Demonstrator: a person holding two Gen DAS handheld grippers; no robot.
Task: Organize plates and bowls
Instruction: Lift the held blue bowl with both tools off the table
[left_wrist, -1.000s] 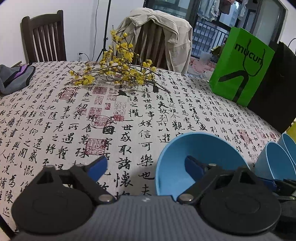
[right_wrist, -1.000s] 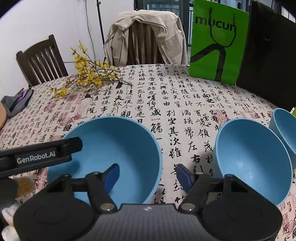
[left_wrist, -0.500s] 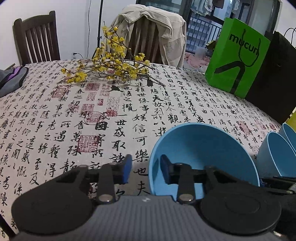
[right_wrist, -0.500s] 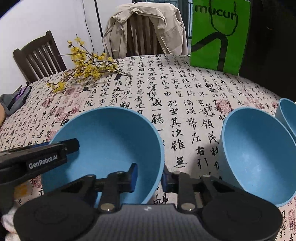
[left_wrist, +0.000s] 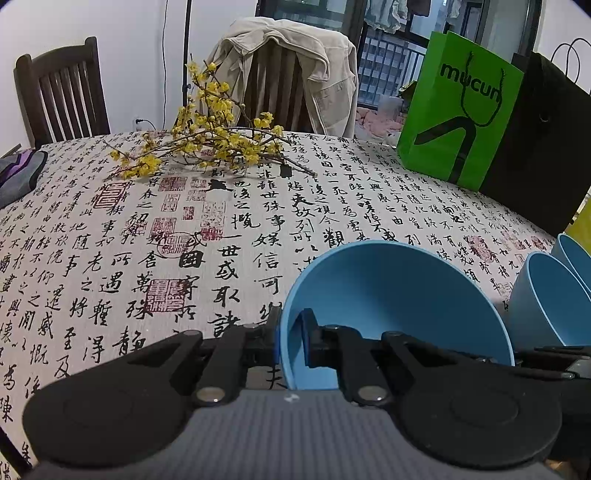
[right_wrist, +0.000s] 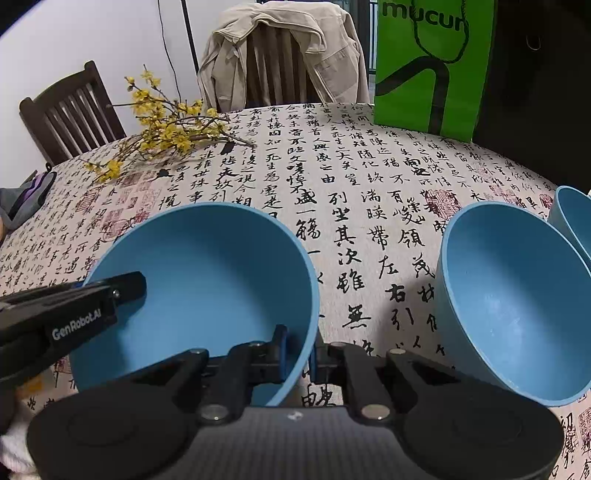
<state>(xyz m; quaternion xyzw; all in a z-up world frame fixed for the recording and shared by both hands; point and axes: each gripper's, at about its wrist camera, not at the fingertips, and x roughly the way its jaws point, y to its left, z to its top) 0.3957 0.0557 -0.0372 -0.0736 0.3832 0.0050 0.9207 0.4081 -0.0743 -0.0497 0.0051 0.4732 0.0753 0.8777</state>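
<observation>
A large blue bowl (left_wrist: 399, 306) (right_wrist: 207, 277) sits on the calligraphy-print tablecloth (left_wrist: 221, 240) close in front of me. My left gripper (left_wrist: 291, 338) is shut on its left rim, one pad inside the wall and one outside. My right gripper (right_wrist: 298, 350) is shut on the same bowl's right rim in the same way. In the right wrist view a finger (right_wrist: 92, 302) of the left gripper reaches in over the bowl's left edge. A second blue bowl (right_wrist: 509, 295) (left_wrist: 546, 295) stands to the right, and a third blue bowl (right_wrist: 572, 221) (left_wrist: 576, 254) is beyond it at the frame's edge.
A branch of yellow flowers (left_wrist: 207, 144) lies at the far side of the table. A green paper bag (left_wrist: 458, 110) and a black bag (left_wrist: 543, 155) stand at the back right. Wooden chairs (left_wrist: 62, 92), one draped with a beige jacket (left_wrist: 295, 70), ring the table. A grey-purple cloth (left_wrist: 18, 173) lies at the left edge.
Both grippers went from open around the bowl's rim to shut on it, the left on the left side and the right on the right side. The hands barely moved.
</observation>
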